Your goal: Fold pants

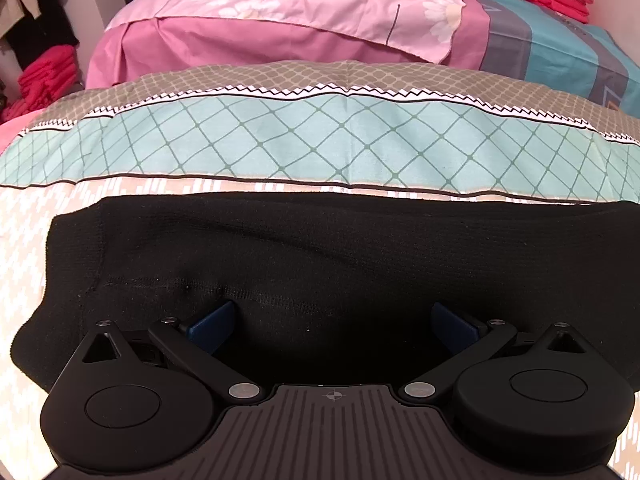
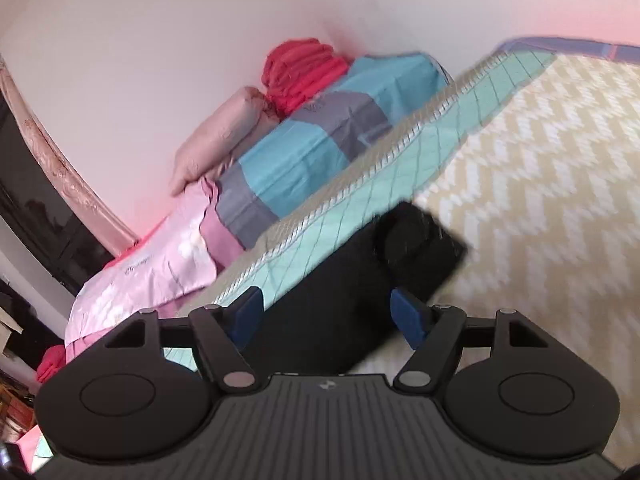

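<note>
Patterned bedspread [image 1: 280,140] carries black pants [image 1: 320,240] lying crosswise, directly under the gaping, empty left tool [image 1: 332,320]; the right tool [image 2: 328,316], also gaping and empty, hangs above them.

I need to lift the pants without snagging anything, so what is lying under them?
The black pants lie flat on a patterned bedspread: cream zigzag print beside them, a teal lattice band beyond. Whatever sits directly beneath the pants is covered, so nothing else can be confirmed there.
</note>
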Available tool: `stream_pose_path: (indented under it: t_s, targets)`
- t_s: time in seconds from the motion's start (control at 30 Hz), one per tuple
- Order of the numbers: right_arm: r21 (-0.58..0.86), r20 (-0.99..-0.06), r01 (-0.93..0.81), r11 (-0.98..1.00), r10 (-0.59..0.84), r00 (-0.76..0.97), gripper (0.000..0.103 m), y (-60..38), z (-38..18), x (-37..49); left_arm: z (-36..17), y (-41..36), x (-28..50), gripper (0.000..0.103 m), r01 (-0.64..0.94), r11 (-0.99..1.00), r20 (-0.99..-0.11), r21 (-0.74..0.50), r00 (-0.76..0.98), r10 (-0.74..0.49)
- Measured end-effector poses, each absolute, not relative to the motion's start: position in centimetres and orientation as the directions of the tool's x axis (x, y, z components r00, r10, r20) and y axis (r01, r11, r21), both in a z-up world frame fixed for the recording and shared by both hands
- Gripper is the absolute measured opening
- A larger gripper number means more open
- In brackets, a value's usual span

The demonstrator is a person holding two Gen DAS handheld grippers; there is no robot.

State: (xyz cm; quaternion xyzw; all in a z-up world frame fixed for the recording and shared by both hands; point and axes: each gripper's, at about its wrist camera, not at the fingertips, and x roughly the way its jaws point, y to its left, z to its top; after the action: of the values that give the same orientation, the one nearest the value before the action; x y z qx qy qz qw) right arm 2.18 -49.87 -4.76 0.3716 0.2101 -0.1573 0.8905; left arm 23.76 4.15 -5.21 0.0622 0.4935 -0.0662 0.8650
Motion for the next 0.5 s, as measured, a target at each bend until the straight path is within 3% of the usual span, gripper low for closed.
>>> stream_pose_path:
  t_s: [0.13,0.5]
  targets:
    - [0.648,-0.557,0.417,0.637,0.024,0.830,0.082,-47.7,-6.4,0.7,-5.2,4.2,23.7,0.103,0.176,0.983,-0.860,0.045,0.508,-0.052]
    - [0.636,-0.522,0.425,0.644,-0.046,0.851,0.090,-48.9,-6.7,5.4,-4.7,2.4,23.8,0.103,0.136,0.981,-0.873,0.138,0.484,0.056]
